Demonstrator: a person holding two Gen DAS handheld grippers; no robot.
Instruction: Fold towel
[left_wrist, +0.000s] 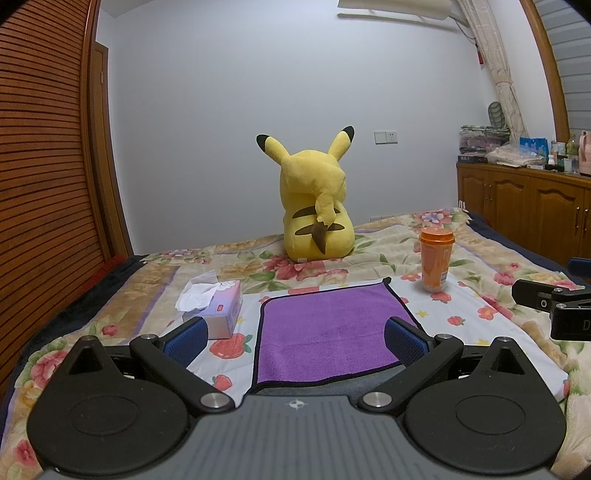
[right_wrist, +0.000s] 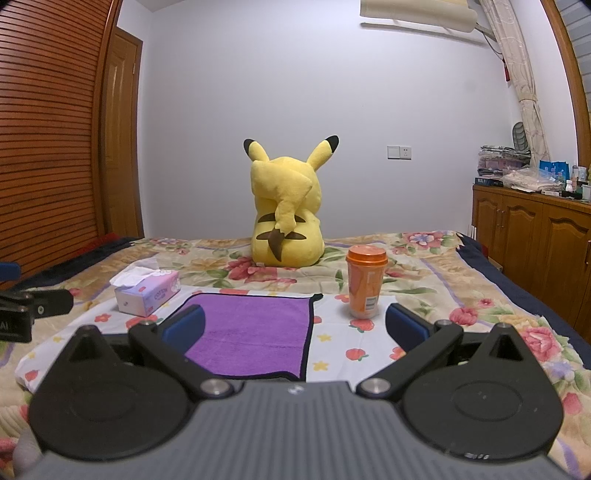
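A purple towel (left_wrist: 325, 332) with a dark border lies flat on a white strawberry-print cloth (left_wrist: 469, 306) on the bed; a grey underside shows at its near edge. It also shows in the right wrist view (right_wrist: 255, 332). My left gripper (left_wrist: 295, 338) is open and empty, hovering over the towel's near part. My right gripper (right_wrist: 295, 328) is open and empty, above the towel's near right edge. The right gripper's body shows at the right edge of the left wrist view (left_wrist: 554, 306).
A tissue box (left_wrist: 218, 306) stands left of the towel. An orange cup with a lid (left_wrist: 436, 258) stands at its far right. A yellow plush toy (left_wrist: 314, 206) sits further back. A wooden wardrobe (left_wrist: 44, 147) is left, a cabinet (left_wrist: 524, 206) right.
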